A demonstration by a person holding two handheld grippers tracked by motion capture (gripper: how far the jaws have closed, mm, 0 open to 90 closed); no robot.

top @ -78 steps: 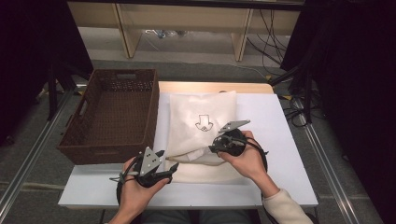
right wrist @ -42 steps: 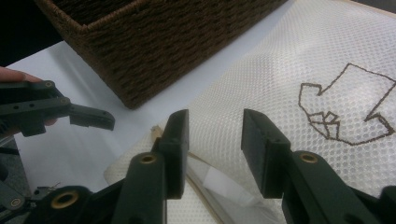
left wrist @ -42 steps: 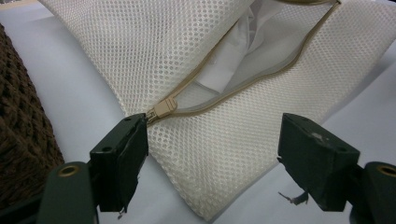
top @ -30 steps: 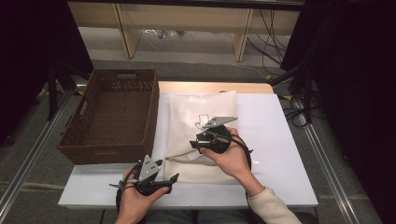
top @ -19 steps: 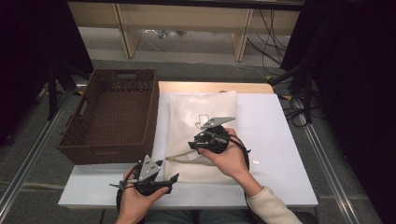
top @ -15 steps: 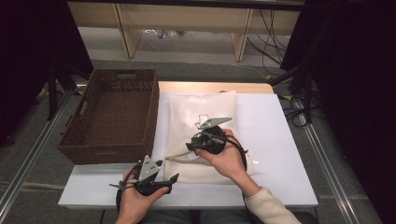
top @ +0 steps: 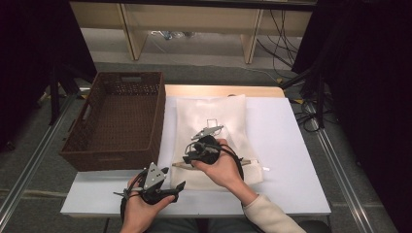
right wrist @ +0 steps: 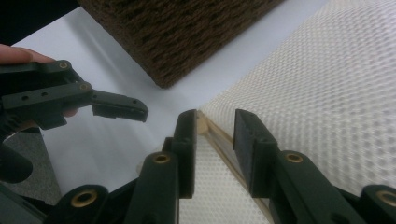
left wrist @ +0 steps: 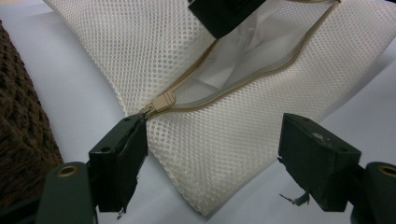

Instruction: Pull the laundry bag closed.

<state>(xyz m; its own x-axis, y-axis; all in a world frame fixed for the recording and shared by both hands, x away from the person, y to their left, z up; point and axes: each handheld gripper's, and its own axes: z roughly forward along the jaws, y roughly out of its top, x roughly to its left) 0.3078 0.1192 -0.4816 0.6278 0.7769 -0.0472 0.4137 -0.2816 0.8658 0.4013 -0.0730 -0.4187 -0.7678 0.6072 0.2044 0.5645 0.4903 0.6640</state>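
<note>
A white mesh bag (top: 214,109) lies flat on the white table (top: 291,145), its beige zipper partly undone at the near end. In the left gripper view the zipper pull (left wrist: 163,100) sits just past my left jaw's tip. My left gripper (top: 175,189) is open wide, and the bag's near corner (left wrist: 205,154) lies between its jaws untouched. My right gripper (top: 187,159) is low over the bag's near-left edge. Its jaws have just been closing and stand narrow astride the zipper strip (right wrist: 205,123), with a gap still showing. The left gripper (right wrist: 116,105) lies close beside them.
A brown woven basket (top: 128,75) stands left of the bag, its near corner (right wrist: 187,37) close to both grippers. Bare white table lies to the right of the bag. Shelving and cables lie beyond the far edge.
My right gripper has slid down and toward the near-left end of the bag, and its jaws have narrowed. The left gripper has stayed put over the last second.
</note>
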